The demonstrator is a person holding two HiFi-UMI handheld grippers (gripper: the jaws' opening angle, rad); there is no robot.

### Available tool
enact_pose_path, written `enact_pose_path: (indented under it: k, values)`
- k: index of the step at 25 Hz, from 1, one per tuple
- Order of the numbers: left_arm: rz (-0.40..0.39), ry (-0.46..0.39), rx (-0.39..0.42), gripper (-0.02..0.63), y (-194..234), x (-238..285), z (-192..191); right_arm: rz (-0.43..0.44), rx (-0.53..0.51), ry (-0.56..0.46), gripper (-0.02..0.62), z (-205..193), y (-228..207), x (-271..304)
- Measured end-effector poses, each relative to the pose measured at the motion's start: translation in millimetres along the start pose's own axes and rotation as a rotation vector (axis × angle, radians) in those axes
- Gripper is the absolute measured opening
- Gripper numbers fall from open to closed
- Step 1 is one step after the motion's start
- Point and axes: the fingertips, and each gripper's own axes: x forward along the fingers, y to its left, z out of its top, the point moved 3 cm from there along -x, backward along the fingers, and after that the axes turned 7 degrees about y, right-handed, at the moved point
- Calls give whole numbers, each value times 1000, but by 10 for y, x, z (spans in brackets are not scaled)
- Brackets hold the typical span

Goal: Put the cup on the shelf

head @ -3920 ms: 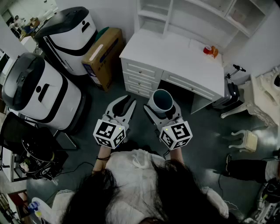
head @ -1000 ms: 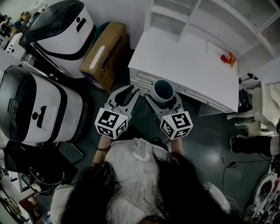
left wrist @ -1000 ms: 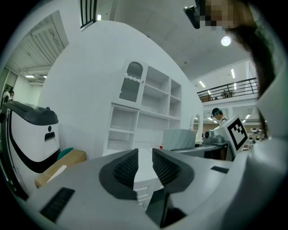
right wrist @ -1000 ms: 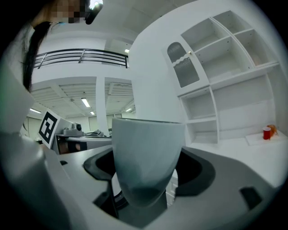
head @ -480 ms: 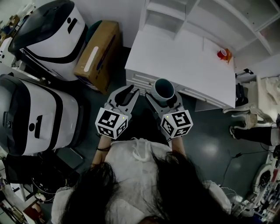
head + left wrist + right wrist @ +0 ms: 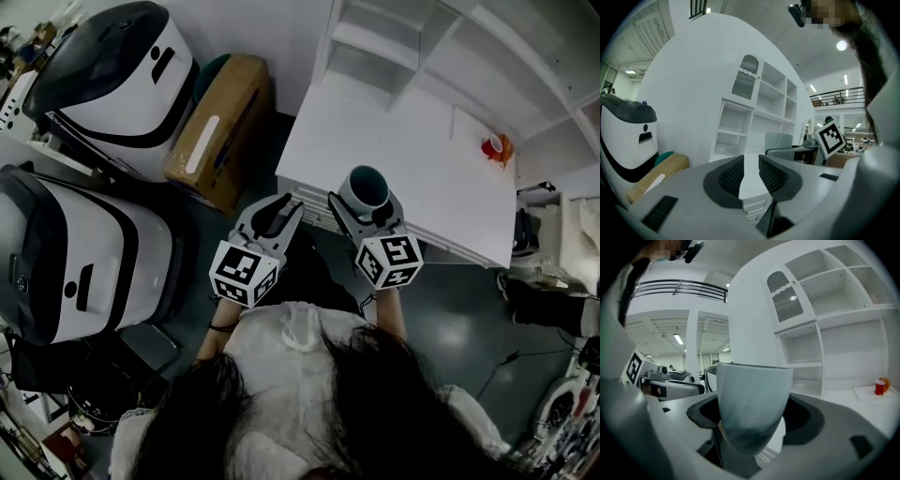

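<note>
A pale grey-blue cup [image 6: 366,191] with a dark inside stands upright between the jaws of my right gripper [image 6: 364,208], which is shut on it. The cup [image 6: 752,404] fills the middle of the right gripper view. It hangs over the front edge of the white desk [image 6: 412,164]. The white shelf unit [image 6: 450,56] rises at the back of the desk, its compartments [image 6: 843,301] open. My left gripper [image 6: 270,219] is beside the right one, over the floor, jaws nearly together with nothing between them; its pads [image 6: 730,176] show a narrow gap.
A small red cup and an orange thing [image 6: 495,146] sit at the desk's far right. Two large white-and-black machines [image 6: 112,66] and a cardboard box [image 6: 217,127] stand to the left. The desk has drawers [image 6: 752,208] at its front.
I have moved closer to the desk. Both grippers went forward; the cup now hangs above the desk's front edge instead of over the floor.
</note>
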Motion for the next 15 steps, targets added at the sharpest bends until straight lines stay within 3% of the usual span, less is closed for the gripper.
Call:
enact_pose_path:
  k: [6, 15]
  values:
    - [27, 16, 5, 106, 366, 448, 196, -1, -9, 20, 360, 129, -466, 523]
    - [7, 57, 96, 106, 599, 1292, 452, -22, -21, 40, 360, 229, -1173, 1135]
